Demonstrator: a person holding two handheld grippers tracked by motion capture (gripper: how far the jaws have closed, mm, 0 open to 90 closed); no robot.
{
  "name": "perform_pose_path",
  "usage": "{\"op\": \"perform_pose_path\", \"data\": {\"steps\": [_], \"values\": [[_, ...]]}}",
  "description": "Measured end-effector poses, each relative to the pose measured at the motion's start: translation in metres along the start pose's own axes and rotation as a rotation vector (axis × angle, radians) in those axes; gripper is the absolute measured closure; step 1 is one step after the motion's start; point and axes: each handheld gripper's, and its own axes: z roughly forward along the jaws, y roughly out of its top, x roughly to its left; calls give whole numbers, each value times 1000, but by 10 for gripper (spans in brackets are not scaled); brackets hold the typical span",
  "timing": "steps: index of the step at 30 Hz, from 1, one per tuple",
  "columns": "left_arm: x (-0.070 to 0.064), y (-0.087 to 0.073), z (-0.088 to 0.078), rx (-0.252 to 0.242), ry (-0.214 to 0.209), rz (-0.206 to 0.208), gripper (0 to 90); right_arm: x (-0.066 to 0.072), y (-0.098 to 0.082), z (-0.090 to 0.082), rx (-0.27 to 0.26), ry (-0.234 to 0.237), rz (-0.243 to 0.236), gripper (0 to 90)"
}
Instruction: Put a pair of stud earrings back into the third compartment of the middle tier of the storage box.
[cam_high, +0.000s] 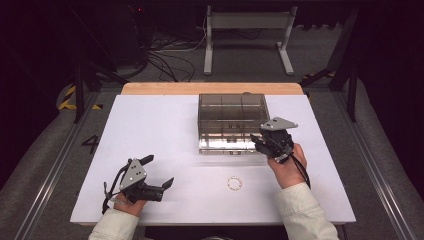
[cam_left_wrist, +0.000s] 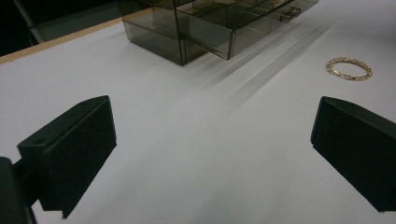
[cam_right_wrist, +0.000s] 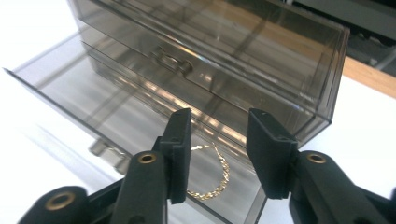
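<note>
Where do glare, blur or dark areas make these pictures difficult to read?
High view: the room behind the table is nearly black. Left gripper view: streaky shadows run from the smoky box; the bracelet looks soft. Right gripper view: bright reflections cross the open drawer.

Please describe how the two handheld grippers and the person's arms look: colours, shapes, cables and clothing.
Both tools are black. The left gripper and the right gripper each carry a grey three-cornered plate with small holes on top, and a black cable trails from each. In the gripper views the jaws end in flat, blocky black pads, and the right gripper's arms show brass-coloured rivets. The person wears pale, cream-coloured sleeves.
</note>
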Motion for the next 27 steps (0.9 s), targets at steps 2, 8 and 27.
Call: {"op": "perform_pose_path", "data": {"steps": [2,8,27], "values": [[0,0,0,0,0,0,8,3,3,-5,-7,19,-1,595],[0,0,0,-1,-1,0,8,3,3,-6,-2,39,-1,589],[0,0,0,0,0,-1,8,19,7,-13,61,213,-61,602]]}}
